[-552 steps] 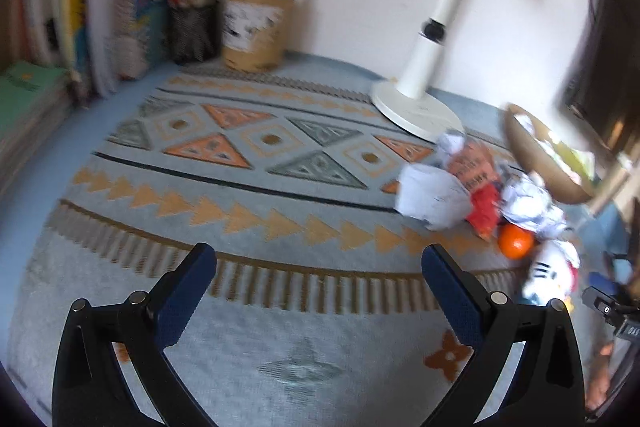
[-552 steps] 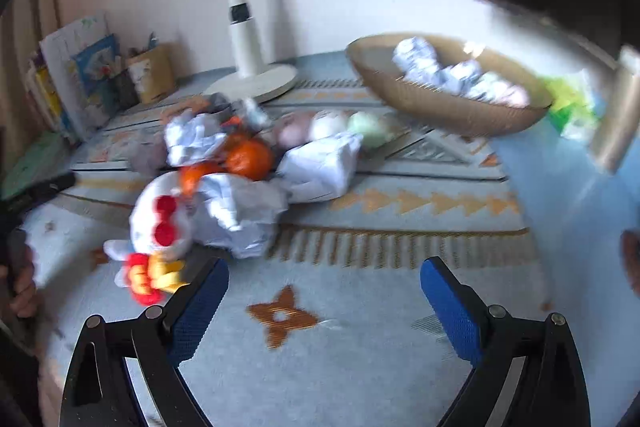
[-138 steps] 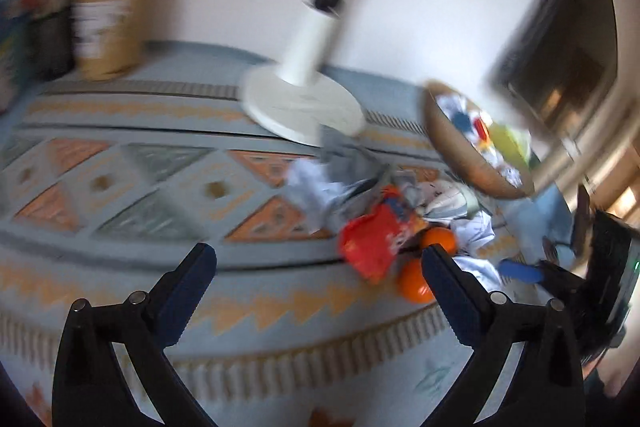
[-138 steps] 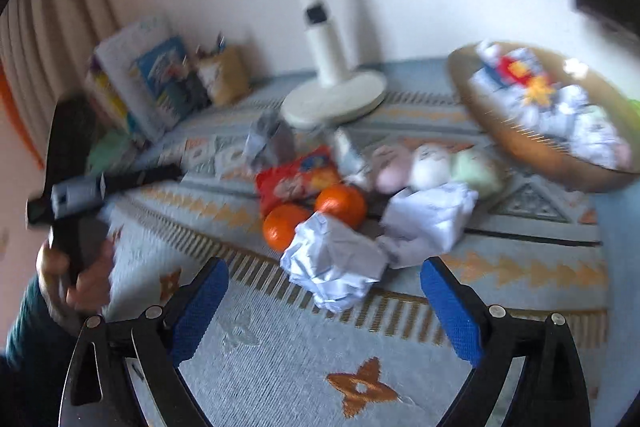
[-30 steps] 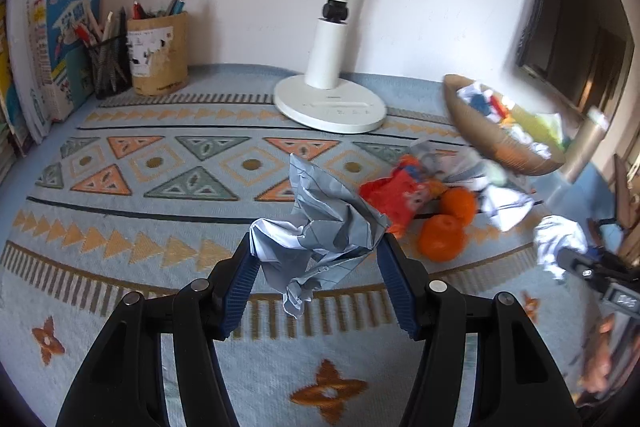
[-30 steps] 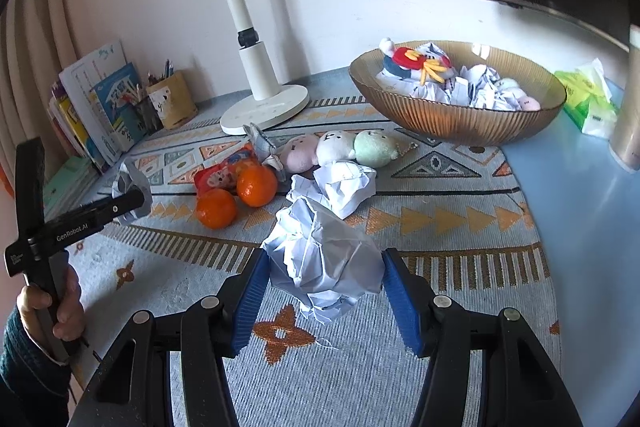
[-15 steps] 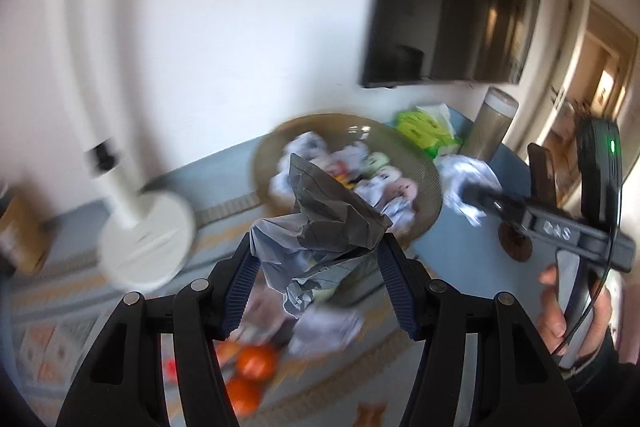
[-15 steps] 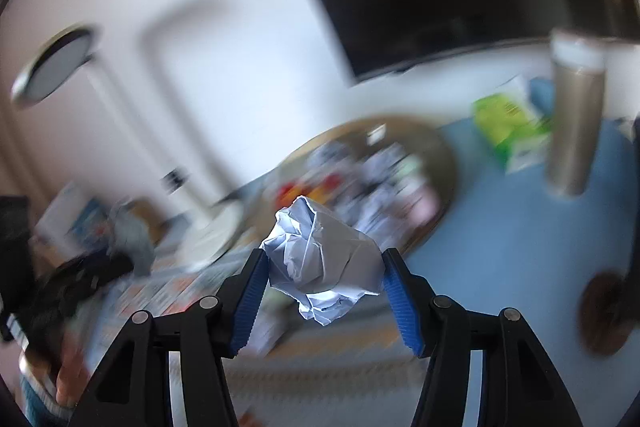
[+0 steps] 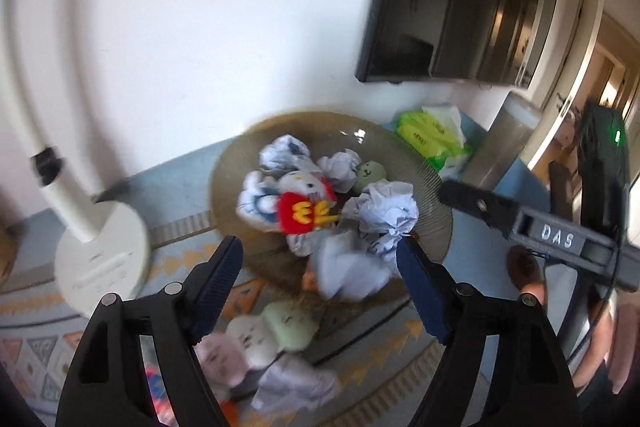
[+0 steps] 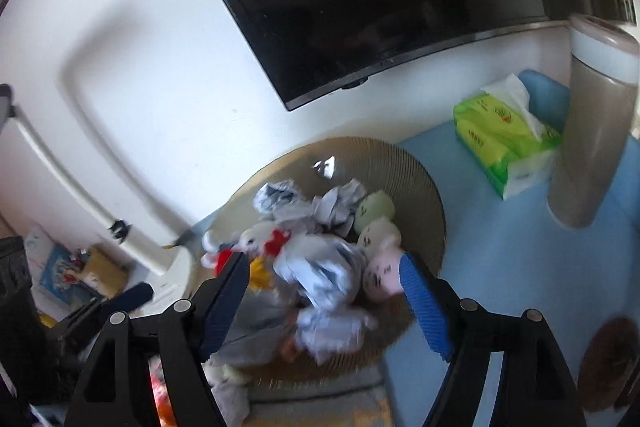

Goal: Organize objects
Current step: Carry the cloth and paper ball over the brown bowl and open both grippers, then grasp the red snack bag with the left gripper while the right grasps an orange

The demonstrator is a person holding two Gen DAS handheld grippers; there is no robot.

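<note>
A brown woven bowl [image 9: 240, 147] holds several crumpled paper balls [image 9: 386, 213], a white cat plush in red [image 9: 304, 203] and small soft toys. My left gripper [image 9: 320, 275] is open and empty above the bowl's near rim. My right gripper [image 10: 320, 291] is open and empty above the bowl [image 10: 424, 183], over blurred paper balls [image 10: 324, 271] and a pink soft toy [image 10: 382, 277]. The right gripper also shows in the left wrist view [image 9: 448, 189], at the bowl's right edge.
Soft toys [image 9: 272, 331], a paper ball [image 9: 296, 387] and an orange lie on the patterned mat below the bowl. A white lamp base [image 9: 100, 259] stands left. A green tissue pack [image 10: 508, 139] and a grey cylinder [image 10: 592, 131] stand right. A dark screen hangs on the wall.
Both grippers have opened and let go of their crumpled paper balls, which now lie in the bowl. Both moved closer over the bowl.
</note>
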